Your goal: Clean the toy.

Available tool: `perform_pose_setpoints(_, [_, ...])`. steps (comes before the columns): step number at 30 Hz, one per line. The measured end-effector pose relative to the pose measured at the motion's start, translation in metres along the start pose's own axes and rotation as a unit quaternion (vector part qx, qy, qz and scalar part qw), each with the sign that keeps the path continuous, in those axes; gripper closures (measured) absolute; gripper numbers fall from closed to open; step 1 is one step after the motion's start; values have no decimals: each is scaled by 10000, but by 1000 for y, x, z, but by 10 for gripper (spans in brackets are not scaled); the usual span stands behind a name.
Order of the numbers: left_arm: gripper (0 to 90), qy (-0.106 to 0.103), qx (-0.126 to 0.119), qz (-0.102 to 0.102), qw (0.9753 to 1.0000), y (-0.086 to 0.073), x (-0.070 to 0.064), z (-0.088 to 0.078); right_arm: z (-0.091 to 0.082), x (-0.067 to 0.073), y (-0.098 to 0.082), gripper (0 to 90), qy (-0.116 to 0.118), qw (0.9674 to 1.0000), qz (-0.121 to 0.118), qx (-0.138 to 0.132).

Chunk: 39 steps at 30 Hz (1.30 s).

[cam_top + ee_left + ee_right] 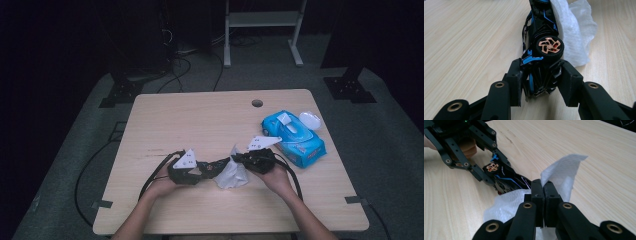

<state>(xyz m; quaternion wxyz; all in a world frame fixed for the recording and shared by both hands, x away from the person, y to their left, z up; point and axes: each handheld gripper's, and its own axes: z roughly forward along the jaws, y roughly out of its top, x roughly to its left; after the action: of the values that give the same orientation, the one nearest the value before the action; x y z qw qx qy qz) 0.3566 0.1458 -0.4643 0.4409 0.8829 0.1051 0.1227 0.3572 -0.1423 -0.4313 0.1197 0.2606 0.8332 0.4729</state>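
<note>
two tools over the table: left clamped on toy car, right pinched on white wipe

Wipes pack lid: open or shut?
Open. In the high view the white flap is swung back off the top of the blue wipes pack, lying past its far right end on the table.
</note>
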Motion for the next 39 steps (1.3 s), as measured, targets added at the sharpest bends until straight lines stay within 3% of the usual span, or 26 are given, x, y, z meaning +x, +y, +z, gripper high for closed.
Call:
perform_pose_setpoints(5, [584, -7, -29, 14, 10000, -1, 0, -2, -9, -13, -8, 878, -37, 9997, 234, -108])
perform_pose_setpoints(8, [584, -36, 19, 17, 10000, -2, 0, -3, -10, -9, -7, 878, -88, 9998, 152, -79])
perform_pose_setpoints(15, [579, -26, 64, -14, 10000, -6, 1, -10, -10, -11, -7, 879, -111, 9996, 245, -63])
perform_pose_setpoints(19, [406, 14, -56, -23, 10000, 3, 0, -11, -1, -3, -3, 879, -47, 9999, 159, -48])
perform_pose_setpoints(20, [397, 12, -25, 2, 10000, 6, 0, -11, 1, -1, -1, 879, -39, 9999, 122, -44])
perform_pose_setpoints(25, [419, 111, 282, 15, 9995, 10, -1, -8, 12, 7, 5, 879, 160, 9998, 16, -103])
perform_pose_setpoints(29, [573, 113, 345, -88, 9993, 7, 3, -11, 12, 5, 3, 878, 291, 9994, 93, -181])
perform_pose_setpoints(32, [578, 86, 378, -149, 9991, 7, 5, -13, 8, -3, -5, 879, 179, 9996, 207, -112])
perform_pose_setpoints(35, [578, 105, 437, -121, 9989, 7, 4, -15, 6, -9, -12, 879, 229, 9986, 446, -144])
perform_pose_setpoints(39, [579, 7, 497, -74, 9987, 6, 3, -19, 9, -2, -6, 878, 368, 9985, 354, -218])
